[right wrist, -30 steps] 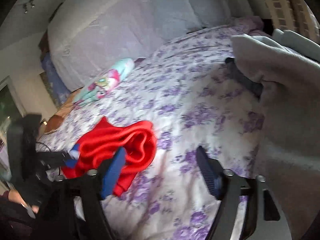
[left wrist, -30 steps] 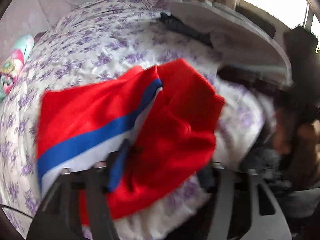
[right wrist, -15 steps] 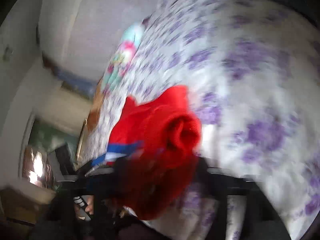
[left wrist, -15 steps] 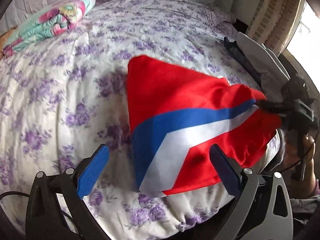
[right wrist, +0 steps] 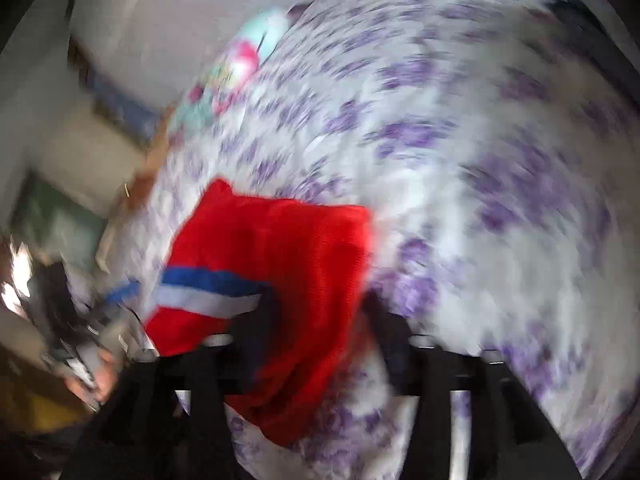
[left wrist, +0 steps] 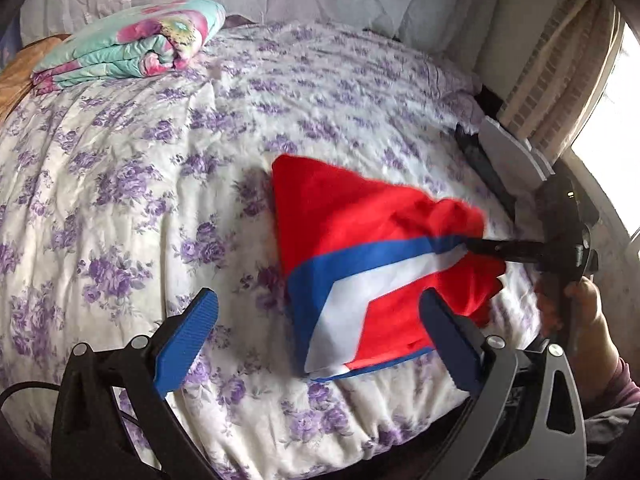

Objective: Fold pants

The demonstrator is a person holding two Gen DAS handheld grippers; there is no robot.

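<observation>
Red pants lie on the bedspread; left tool released, right tool just widening around them.

The left wrist camera looks forward and down along its blue-padded fingers from the near edge of the purple-flowered white bedspread, toward the far wall. The right wrist camera, heavily blurred, looks steeply down from close by. Both share the red pants with a blue and white stripe and the folded turquoise floral quilt.
</observation>
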